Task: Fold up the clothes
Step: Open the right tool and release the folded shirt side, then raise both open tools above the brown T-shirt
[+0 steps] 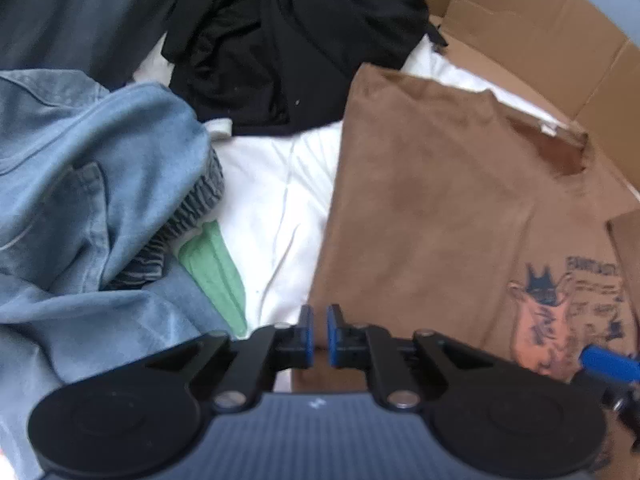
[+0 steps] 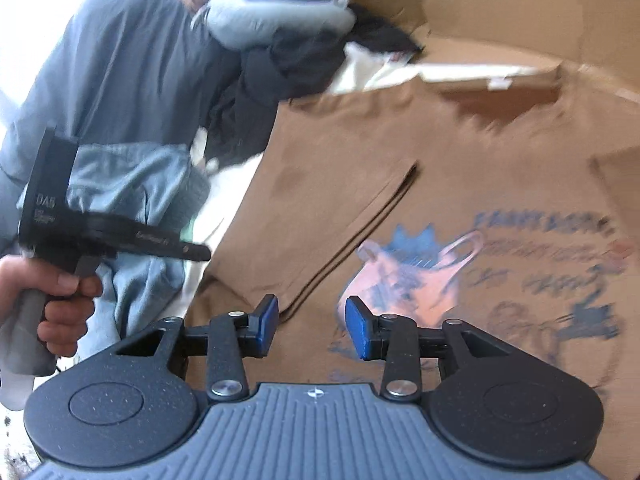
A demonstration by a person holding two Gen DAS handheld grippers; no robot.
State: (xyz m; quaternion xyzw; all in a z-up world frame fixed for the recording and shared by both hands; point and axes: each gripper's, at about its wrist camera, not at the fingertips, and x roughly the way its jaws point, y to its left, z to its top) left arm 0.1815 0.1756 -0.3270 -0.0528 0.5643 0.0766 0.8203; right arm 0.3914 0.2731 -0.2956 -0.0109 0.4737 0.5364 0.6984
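Shirt [image 2: 400, 184] of brown cloth, printed in blue and pink, is spread flat across the right and centre of both frames, collar toward the upper right, one side folded in so that a hemmed edge runs slantwise down the middle of the right wrist view. It is laid on a white sheet [image 1: 272, 200], with cardboard [image 1: 540, 20] seen behind it at the upper right. The right gripper [image 2: 312, 320] is held over the print at lower centre, its blue pads [image 2: 269, 318] spread well apart with nothing between them. The left gripper [image 1: 320, 336] is held over the shirt's left edge at the bottom of its own frame; its pads stand only a narrow gap apart, and no cloth is pinched. A hand [image 2: 64, 300] on the left gripper's handle is seen at the lower left of the right wrist view. A heap of blue denim [image 1: 92, 184] is piled at the left, a green cloth [image 1: 216, 272] beneath it, and black clothes [image 1: 288, 48] at upper centre.
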